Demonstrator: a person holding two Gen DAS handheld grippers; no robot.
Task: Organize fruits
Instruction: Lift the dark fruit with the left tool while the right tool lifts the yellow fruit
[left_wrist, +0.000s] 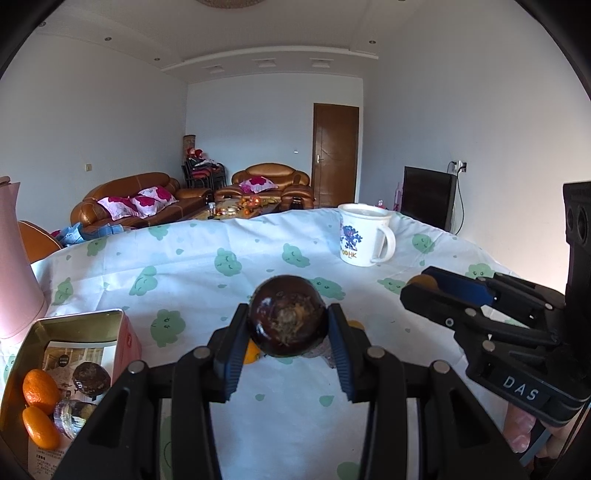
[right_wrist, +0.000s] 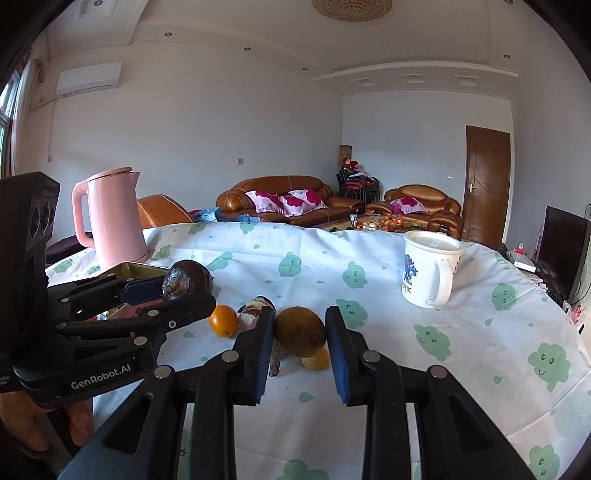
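L gripper (left_wrist: 288, 332) fingers pinch dark fruit (left_wrist: 287, 317); R gripper (right_wrist: 300, 332) pinches brown fruit (right_wrist: 300, 331). Suggest: carry L fruit level to tin (left_wrist: 79, 321), lower-left of frame, release low.

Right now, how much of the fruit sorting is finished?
Partly. The open tin already holds two orange fruits and a dark one. In hand: the left gripper clamps a dark round fruit, and the right gripper a brownish one. Left on the tablecloth: a small orange fruit and a few more pieces.

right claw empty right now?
No, the right claw is shut on a brown round fruit, held above the tablecloth.
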